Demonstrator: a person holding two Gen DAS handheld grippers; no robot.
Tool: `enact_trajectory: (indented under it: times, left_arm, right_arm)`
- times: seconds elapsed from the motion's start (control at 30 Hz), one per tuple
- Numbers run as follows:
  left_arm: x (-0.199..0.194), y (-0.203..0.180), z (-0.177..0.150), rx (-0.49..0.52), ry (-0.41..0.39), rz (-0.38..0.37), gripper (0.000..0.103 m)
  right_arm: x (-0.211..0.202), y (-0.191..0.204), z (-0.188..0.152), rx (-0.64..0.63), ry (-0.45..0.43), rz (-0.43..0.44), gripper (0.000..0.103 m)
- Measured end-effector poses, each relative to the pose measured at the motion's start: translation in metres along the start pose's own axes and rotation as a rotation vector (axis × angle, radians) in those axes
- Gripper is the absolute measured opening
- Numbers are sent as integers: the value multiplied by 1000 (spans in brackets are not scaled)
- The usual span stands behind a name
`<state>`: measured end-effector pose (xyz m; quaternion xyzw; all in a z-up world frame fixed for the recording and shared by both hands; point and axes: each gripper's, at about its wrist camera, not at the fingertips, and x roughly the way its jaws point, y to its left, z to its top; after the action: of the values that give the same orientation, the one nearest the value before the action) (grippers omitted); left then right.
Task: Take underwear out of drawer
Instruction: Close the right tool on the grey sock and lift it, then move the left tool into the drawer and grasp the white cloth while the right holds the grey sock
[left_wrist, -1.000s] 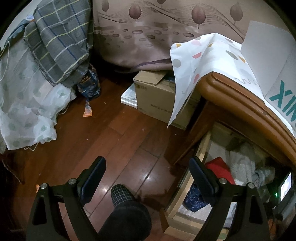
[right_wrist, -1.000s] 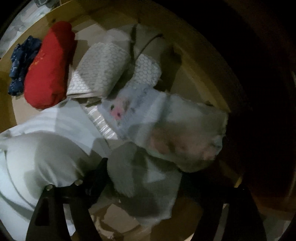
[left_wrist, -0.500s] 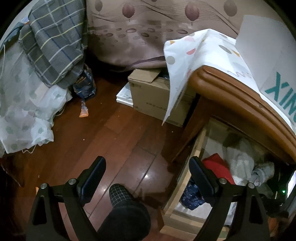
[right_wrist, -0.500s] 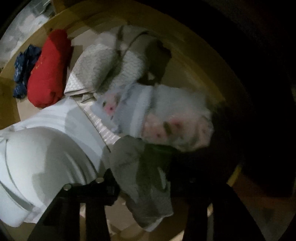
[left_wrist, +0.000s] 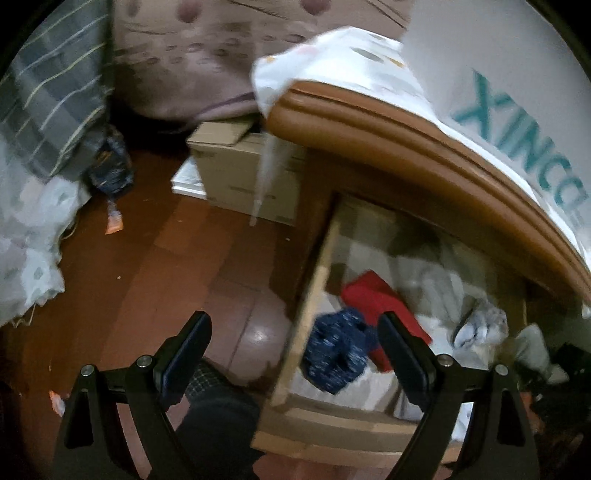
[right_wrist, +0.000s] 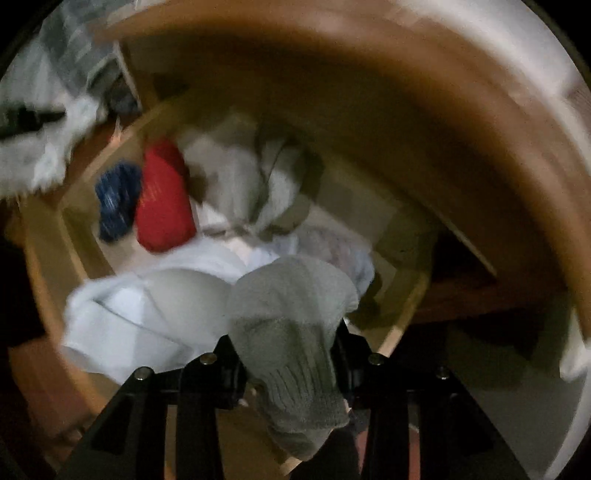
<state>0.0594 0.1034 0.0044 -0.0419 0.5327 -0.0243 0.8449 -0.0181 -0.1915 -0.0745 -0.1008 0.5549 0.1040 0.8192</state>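
Observation:
The wooden drawer (left_wrist: 314, 288) stands pulled out under the cabinet top, with folded clothes in it. Inside lie a red garment (right_wrist: 162, 199), a navy patterned one (right_wrist: 116, 199), a pale white one (right_wrist: 147, 306) and a grey-white folded piece (right_wrist: 229, 173). My right gripper (right_wrist: 286, 350) is closing its jaws on a grey ribbed knit garment (right_wrist: 291, 295), which hangs pinched between them above the drawer. My left gripper (left_wrist: 293, 325) is open with nothing held; it hovers over the drawer's left side near the navy garment (left_wrist: 336, 350) and the red garment (left_wrist: 376, 295).
A cardboard box (left_wrist: 240, 173) sits on the wooden floor (left_wrist: 166, 258) beside the cabinet. The cabinet's rounded top (left_wrist: 406, 136) overhangs the drawer and carries a white box with teal lettering (left_wrist: 517, 110). Bedding (left_wrist: 29, 221) is piled at left. A person's dark-socked foot (left_wrist: 218, 413) is below the left gripper.
The right gripper's jaws have closed on the grey garment and it has risen, lifting the garment off the pile. The left gripper has swung right, over the drawer.

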Motion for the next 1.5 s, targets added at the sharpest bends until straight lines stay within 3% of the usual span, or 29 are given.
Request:
enact_trajectory:
  times: [0.2, 0.37, 0.57, 0.8, 1.0, 1.2, 1.27, 1.33, 1.43, 1.5]
  left_arm:
    - [13, -37, -13, 117, 122, -151, 89]
    - [16, -78, -25, 244, 170, -197, 91]
    - [34, -122, -27, 267, 298, -281, 98]
    - [60, -174, -43, 374, 401, -222, 102]
    - [77, -187, -53, 387, 480, -202, 102]
    - [100, -196, -61, 408, 559, -103, 102]
    - [110, -193, -64, 397, 582, -65, 99]
    - [114, -189, -63, 374, 594, -67, 74]
    - [120, -177, -60, 302, 627, -60, 52]
    - [121, -174, -59, 306, 621, -38, 37]
  right_arm:
    - [-48, 4, -24, 171, -140, -23, 39]
    - [-59, -3, -35, 295, -200, -25, 39]
    - [-70, -15, -42, 376, -272, -12, 39]
    - [-85, -30, -57, 442, -311, -45, 39]
    - [-86, -40, -60, 500, -326, -36, 39]
    - [-88, -42, -60, 506, -340, -46, 39]
    - [-88, -43, -60, 512, -337, -51, 39]
    - [-88, -44, -60, 513, -336, -48, 39]
    - [-87, -42, -59, 505, -333, -42, 39]
    - [-87, -41, -57, 497, -330, -42, 39]
